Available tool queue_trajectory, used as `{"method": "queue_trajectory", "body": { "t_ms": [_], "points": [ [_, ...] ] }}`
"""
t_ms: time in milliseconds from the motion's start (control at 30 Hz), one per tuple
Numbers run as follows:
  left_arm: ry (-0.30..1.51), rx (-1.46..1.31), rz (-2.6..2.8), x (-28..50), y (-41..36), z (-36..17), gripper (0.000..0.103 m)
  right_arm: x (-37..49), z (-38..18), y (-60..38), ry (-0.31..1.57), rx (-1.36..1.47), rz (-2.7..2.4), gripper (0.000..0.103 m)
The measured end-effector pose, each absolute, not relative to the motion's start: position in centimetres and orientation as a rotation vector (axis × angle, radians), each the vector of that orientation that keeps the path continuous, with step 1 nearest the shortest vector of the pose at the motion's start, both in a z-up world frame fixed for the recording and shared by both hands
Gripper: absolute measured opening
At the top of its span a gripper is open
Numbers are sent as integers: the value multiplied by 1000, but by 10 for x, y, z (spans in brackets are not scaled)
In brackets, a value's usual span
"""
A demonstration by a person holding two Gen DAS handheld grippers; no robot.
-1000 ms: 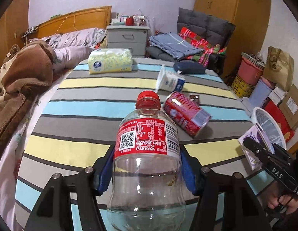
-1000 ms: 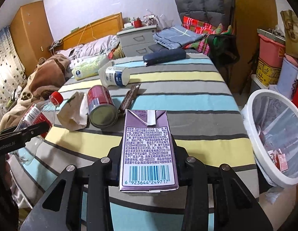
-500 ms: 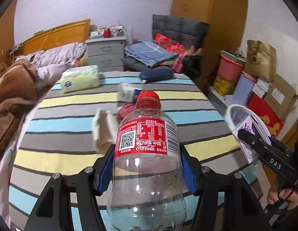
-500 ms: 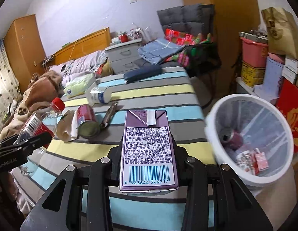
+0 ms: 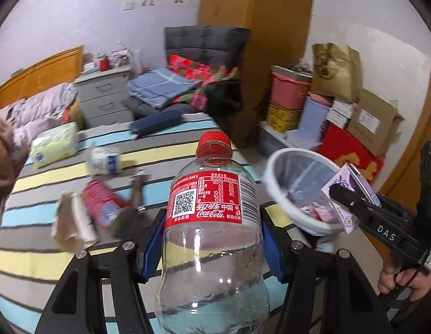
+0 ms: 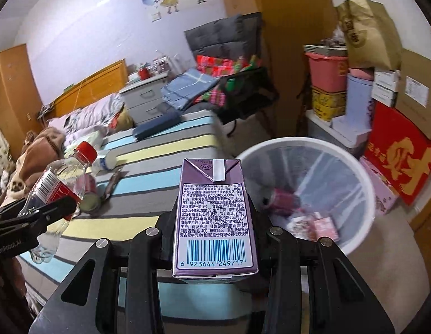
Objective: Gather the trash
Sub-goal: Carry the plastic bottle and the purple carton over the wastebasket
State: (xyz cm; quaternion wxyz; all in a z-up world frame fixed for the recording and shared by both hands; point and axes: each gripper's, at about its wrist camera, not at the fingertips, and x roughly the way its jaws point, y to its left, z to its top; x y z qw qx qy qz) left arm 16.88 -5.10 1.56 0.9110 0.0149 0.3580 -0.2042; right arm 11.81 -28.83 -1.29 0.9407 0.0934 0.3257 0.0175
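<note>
My left gripper point(image 5: 212, 236) is shut on an empty clear Coca-Cola bottle point(image 5: 212, 239) with a red cap, held above the striped table point(image 5: 165, 150). It also shows in the right wrist view point(image 6: 55, 189). My right gripper point(image 6: 214, 222) is shut on a purple milk carton point(image 6: 214, 217), held left of and near the white trash bin point(image 6: 365, 178). The bin point(image 5: 271, 172) holds a red can point(image 6: 282, 196) and wrappers. The carton point(image 5: 352, 192) shows at the bin's rim in the left wrist view.
On the table lie a red can point(image 5: 104, 203), a crumpled paper bag point(image 5: 72, 222), a white cup point(image 5: 104, 160), a dark wrapper point(image 5: 137, 186), a tissue pack point(image 5: 54, 146) and a dark blue case point(image 5: 157, 122). Boxes point(image 6: 399, 156) stand behind the bin.
Both grippers have swung right toward the trash bin with their loads. The bin is now larger and closer in both views.
</note>
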Motion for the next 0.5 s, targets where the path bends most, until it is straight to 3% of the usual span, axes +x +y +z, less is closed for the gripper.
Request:
{"method": "queue_trajectory", "body": {
  "t_ms": [500],
  "points": [
    [744,96,-600,176,-170,15,62,113,-14,-354,668,219,-79,39]
  ]
}}
